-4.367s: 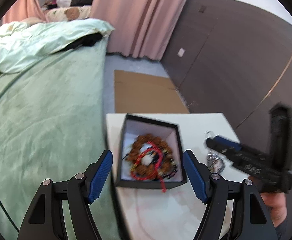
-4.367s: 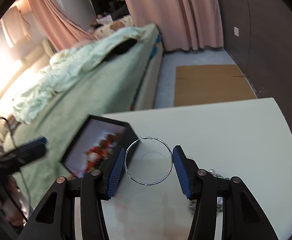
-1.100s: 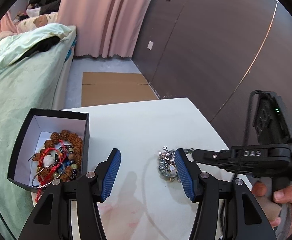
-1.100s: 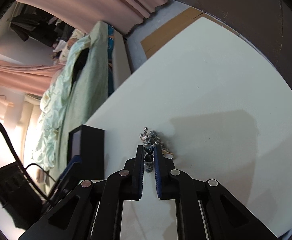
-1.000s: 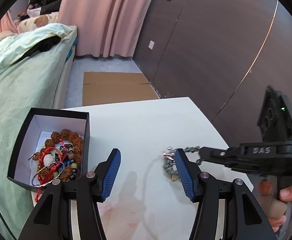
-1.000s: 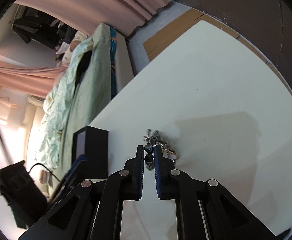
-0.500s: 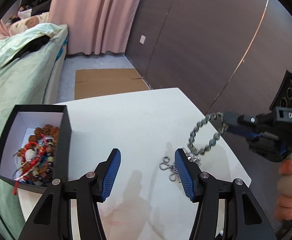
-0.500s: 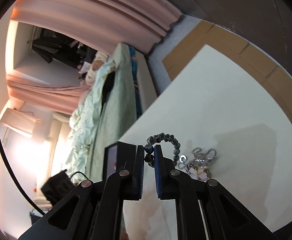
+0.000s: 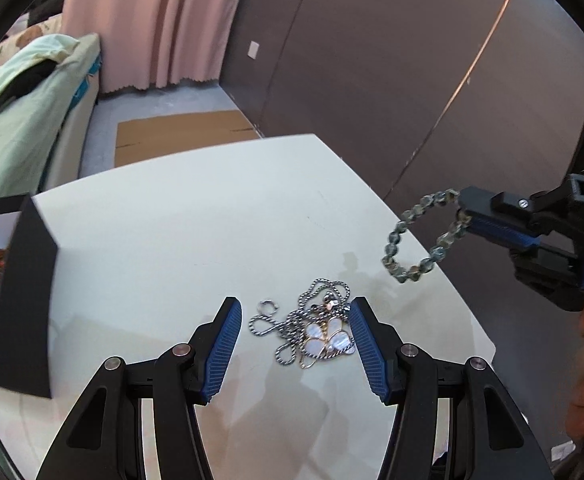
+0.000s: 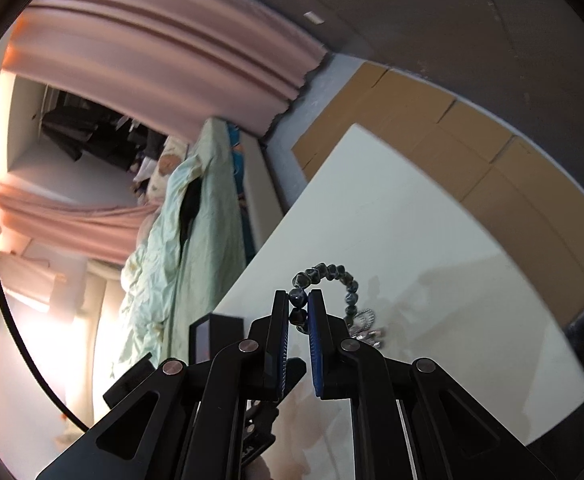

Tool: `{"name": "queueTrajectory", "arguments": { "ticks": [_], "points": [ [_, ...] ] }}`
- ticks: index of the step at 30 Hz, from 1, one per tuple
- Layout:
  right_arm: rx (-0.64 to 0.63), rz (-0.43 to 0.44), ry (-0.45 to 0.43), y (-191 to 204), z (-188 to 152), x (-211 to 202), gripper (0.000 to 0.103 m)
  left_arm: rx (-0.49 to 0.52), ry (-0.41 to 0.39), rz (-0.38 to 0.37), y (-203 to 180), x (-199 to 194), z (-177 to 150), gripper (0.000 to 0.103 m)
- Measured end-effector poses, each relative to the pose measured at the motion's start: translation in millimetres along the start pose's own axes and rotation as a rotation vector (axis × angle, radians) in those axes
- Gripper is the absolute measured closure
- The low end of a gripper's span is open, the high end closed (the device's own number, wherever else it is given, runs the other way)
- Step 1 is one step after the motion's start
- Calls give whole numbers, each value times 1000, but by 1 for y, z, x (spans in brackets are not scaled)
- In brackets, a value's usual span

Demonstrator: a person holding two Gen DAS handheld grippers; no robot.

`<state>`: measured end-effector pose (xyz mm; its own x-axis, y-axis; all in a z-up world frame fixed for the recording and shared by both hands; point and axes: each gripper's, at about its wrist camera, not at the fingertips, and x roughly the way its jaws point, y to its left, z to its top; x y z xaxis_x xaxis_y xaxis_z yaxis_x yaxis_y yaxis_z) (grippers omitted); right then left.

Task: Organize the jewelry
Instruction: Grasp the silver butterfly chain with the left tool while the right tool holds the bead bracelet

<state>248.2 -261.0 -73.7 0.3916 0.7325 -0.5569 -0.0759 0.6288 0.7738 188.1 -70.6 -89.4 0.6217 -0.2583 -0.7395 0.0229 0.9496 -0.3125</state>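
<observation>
One bracelet had just left the worktop (image 9: 211, 216): the grey-green bead bracelet (image 9: 420, 236) that a second earlier lay in the small heap now hung clear in the air, pinched by a bead or two in the right claw (image 10: 299, 312), whose blue pads were pressed nearly together on it. In the right wrist view the loop of beads arched up and over beyond the tips, and nothing else dangled from it, so the lift seemed to have separated it cleanly from the rest.

What stayed behind was a tangle of silver chain (image 9: 304, 320) with a pale, pearly pendant (image 9: 328, 340) and a small loose ring (image 9: 266, 307) just beside it. The left claw (image 9: 294, 336) had drifted across and down over that heap; its jaws stood spread, one on each side of the chain, gripping nothing.

The black box (image 9: 27, 296) sat at the far left edge of the worktop, with red cord and brown beads showing inside. I judged the bracelet was bound for that box, well apart from where it hung, and the chain would probably be the next piece to go.
</observation>
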Motion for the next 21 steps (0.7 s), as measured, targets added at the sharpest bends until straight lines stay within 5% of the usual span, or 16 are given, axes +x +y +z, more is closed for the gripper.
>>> {"name": "queueTrajectory", "arguments": {
  "ticks": [11,17,21],
  "points": [
    [54,-3,-30,-14,8,-8,92,141,47,13,-36,35,-2,45],
    [51,-4,-27,-16,10,-9,92,258,56,87,-47,46,-12,46],
    [49,-6,-19,-16,9,-9,92,264,45,120,-44,43,-13,62]
  ]
}}
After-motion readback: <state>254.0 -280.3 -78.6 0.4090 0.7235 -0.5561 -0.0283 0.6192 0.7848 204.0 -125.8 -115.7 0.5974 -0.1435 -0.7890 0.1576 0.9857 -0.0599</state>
